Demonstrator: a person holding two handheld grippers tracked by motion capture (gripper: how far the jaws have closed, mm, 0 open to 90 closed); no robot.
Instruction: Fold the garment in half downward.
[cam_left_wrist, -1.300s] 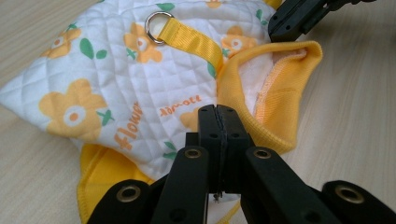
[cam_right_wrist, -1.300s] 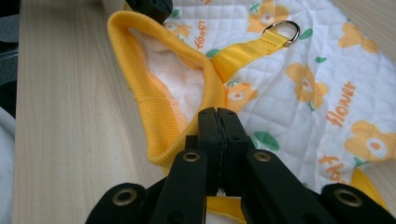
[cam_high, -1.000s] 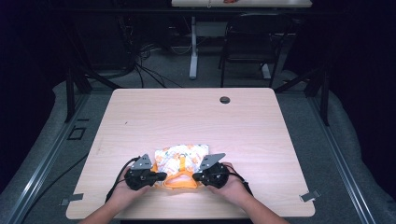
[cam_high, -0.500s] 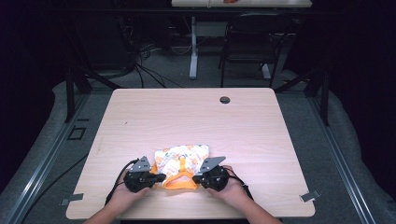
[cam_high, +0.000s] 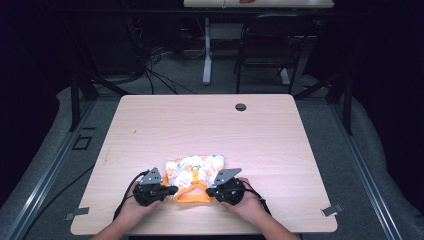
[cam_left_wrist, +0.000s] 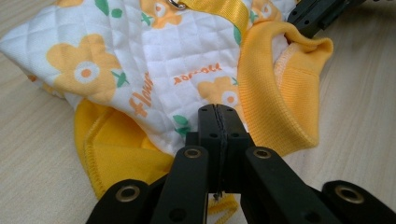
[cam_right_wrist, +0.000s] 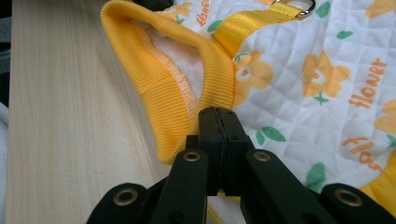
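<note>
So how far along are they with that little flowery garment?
Early, by the look of it. Done: both grippers have a grip, the left gripper and the right gripper each shut on the garment near its yellow collar. In hand: holding it flat at the near edge of the table. Left: whatever folding or laying out is meant; no finished fold shows, and the collar gapes open.

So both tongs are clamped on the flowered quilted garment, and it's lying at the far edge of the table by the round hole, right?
Not quite. Both tongs, left and right, are clamped on the flowered quilted garment, but it lies at the table's near edge, close to the person; the round hole is at the far edge. The high view shows this.
</note>
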